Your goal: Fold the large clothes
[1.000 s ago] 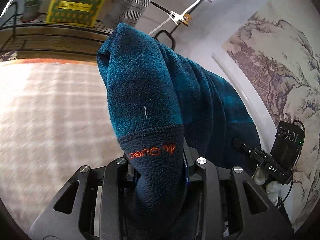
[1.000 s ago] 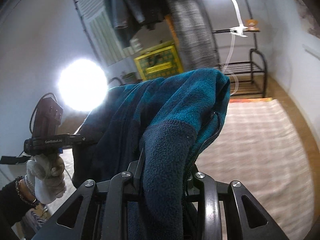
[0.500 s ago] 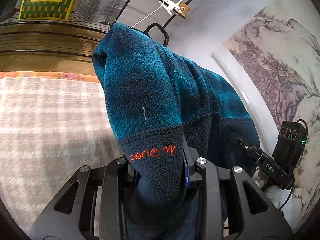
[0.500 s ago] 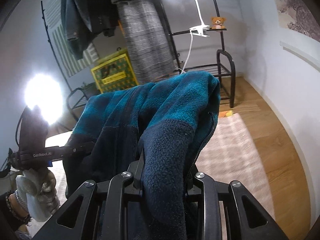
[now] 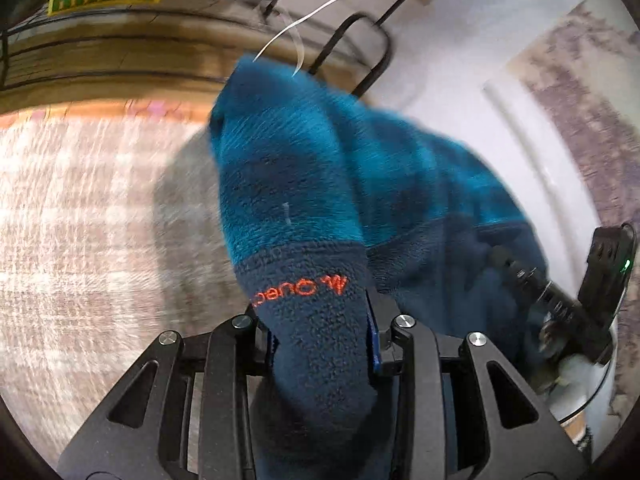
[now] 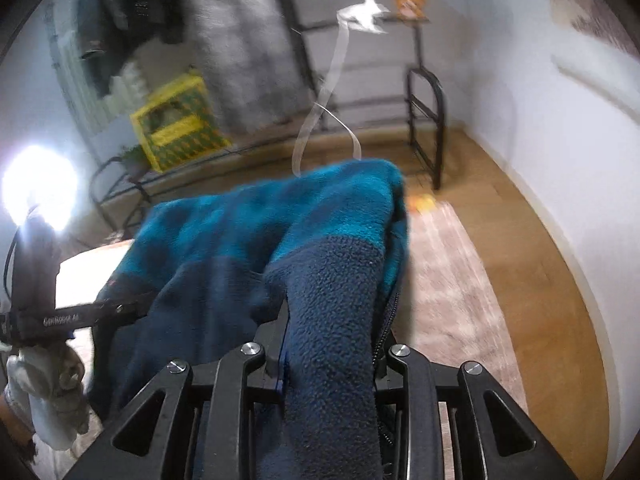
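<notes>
Teal fleece jacket [image 5: 304, 184] gripped in both jaws, blocking view, checked rug [image 5: 80, 216] below, metal rack [image 6: 426, 120] behind

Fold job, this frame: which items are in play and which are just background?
In play:
- fleece jacket, clamped in both claws
- left claw
- right claw
- plaid rug, the surface below

Background:
- yellow crate
- metal rack
- hanging grey garment
- white strap
</notes>
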`<state>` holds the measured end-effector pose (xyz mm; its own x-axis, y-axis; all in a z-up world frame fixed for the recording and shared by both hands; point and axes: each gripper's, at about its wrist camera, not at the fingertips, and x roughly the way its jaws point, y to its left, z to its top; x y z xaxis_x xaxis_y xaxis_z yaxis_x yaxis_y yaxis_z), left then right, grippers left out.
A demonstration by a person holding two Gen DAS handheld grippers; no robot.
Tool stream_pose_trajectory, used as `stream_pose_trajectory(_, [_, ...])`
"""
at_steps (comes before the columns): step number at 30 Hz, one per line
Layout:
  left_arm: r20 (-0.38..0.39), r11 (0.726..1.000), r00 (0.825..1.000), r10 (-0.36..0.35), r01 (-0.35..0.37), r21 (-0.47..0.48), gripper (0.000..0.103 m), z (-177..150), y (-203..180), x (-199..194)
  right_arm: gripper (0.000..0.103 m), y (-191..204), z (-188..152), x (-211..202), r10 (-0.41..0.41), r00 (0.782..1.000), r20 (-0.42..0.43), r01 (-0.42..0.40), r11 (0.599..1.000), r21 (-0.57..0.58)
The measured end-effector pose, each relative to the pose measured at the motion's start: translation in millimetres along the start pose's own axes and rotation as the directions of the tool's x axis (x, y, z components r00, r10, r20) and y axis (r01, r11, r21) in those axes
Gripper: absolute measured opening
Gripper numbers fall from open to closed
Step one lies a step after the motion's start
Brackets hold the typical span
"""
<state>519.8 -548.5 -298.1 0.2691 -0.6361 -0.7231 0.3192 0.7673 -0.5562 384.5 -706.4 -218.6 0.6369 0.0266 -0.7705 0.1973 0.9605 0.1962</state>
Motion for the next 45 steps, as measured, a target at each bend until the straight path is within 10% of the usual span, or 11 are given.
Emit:
stream_pose_trajectory(7, [0.009, 0.999, 0.999, 0.043, -0.043, 0.031, 0.05, -2.8, -2.7, 6.4, 0.049, -35.5, -10.2, 28.5, -0.044, 0.996, -0.077, 0.052, 0.993, 0.108])
stream_pose_trajectory(15, [-0.035, 1.0, 0.999, -0.003, 0.004, 0.021, 0.054, -17.0, 7.5, -30.4, 0.074, -51.0, -18.3, -24.5, -0.072, 0.996, 0.043, 0.063, 0.982, 0.179])
stream_pose_trajectory(45, [0.138, 0.973, 0.99, -0.019, -0.014, 0.229, 0.054, -144.4, -38.4, -289.9, 0.074, -32.3, -111.0, -287.7, -0.116, 0.931, 0.346, 0.038, 0.973, 0.226])
